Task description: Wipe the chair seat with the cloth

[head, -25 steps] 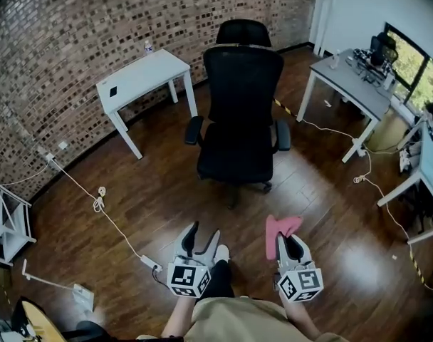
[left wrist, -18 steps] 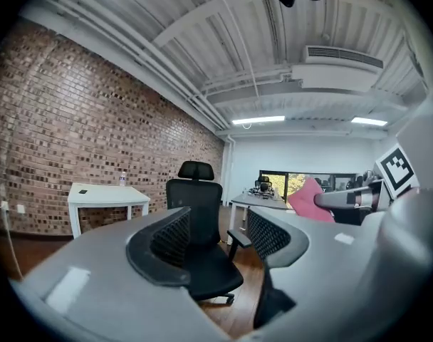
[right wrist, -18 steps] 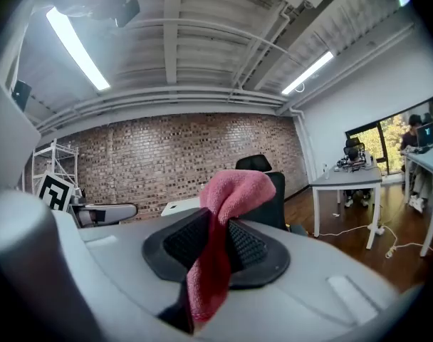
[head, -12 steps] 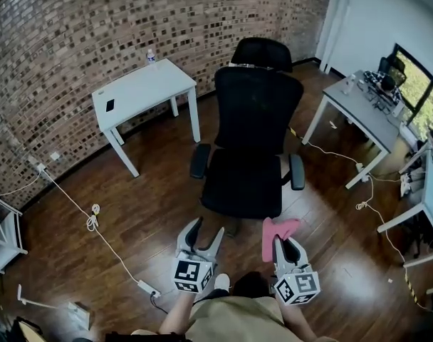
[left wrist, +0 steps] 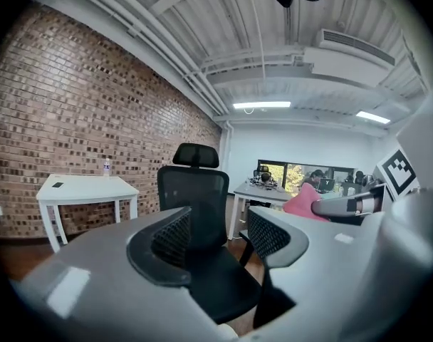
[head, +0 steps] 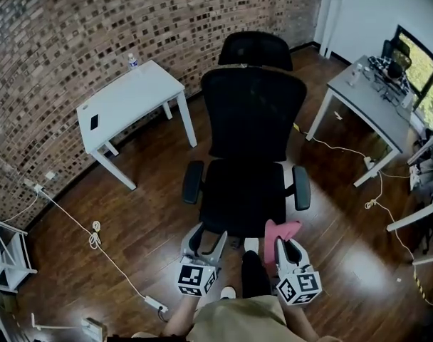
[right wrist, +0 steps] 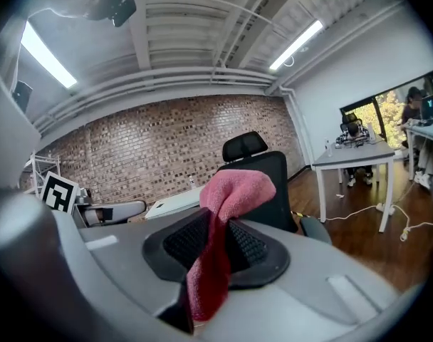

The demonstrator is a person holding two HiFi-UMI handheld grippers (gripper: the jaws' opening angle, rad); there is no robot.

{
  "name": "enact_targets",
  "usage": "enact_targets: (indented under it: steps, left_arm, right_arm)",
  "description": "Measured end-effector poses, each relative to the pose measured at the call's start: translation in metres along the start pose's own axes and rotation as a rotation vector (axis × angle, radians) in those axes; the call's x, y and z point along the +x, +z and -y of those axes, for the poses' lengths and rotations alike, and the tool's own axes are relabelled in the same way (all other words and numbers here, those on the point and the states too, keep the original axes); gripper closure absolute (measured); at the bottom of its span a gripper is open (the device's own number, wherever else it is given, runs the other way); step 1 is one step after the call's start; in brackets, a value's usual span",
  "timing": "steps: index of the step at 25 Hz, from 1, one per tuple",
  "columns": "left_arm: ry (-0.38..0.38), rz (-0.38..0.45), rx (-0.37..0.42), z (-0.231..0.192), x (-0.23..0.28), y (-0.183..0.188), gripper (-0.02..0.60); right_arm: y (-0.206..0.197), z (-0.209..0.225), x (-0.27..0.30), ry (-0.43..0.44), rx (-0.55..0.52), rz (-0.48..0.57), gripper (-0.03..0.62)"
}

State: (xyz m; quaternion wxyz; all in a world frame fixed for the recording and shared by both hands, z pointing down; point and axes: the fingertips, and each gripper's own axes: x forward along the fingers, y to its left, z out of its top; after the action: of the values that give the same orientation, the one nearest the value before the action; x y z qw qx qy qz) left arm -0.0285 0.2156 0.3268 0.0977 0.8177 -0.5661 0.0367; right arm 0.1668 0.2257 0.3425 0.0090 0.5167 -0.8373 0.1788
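Observation:
A black office chair stands in front of me, its seat [head: 243, 194] just beyond both grippers and its mesh back [head: 253, 112] upright behind. My right gripper [head: 287, 244] is shut on a pink cloth [head: 280, 231] that sticks up from the jaws at the seat's near right corner. The cloth [right wrist: 223, 242] fills the jaws in the right gripper view. My left gripper [head: 205, 238] is open with nothing in it, at the seat's near left edge. The chair seat [left wrist: 216, 291] shows between its fingers in the left gripper view.
A white table [head: 127, 102] with a bottle and a dark phone stands at the left by the brick wall. A grey desk [head: 369, 98] with equipment is at the right. Cables [head: 95, 237] trail over the wood floor. Armrests [head: 193, 182] flank the seat.
I have stepped closer to the chair. Both grippers now reach the seat's front edge, where a second ago a stretch of floor lay between. The cloth stays clamped in the right gripper.

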Motion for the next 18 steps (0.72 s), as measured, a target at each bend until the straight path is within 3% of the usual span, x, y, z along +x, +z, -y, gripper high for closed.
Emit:
enact_targets:
  steps: [5,8,14,18]
  left_arm:
    - [-0.002,0.018,0.033,-0.025,0.099,0.035,0.351]
    - [-0.012,-0.001,0.017,-0.039,0.163,0.037,0.353]
    - [0.009,-0.095,0.029,-0.097,0.258,-0.004,0.342]
    - [0.029,-0.167,0.090,-0.151,0.306,-0.041,0.364]
  right_arm:
    - [0.030,0.049,0.099,0.006,0.016,-0.002,0.526]
    - [0.027,0.087,0.162,0.018,0.063,-0.072,0.526]
    - [-0.023,0.128,0.293,0.125,0.103,-0.261,0.526]
    - [-0.095,0.127,0.371,0.116,0.163,-0.398,0.526]
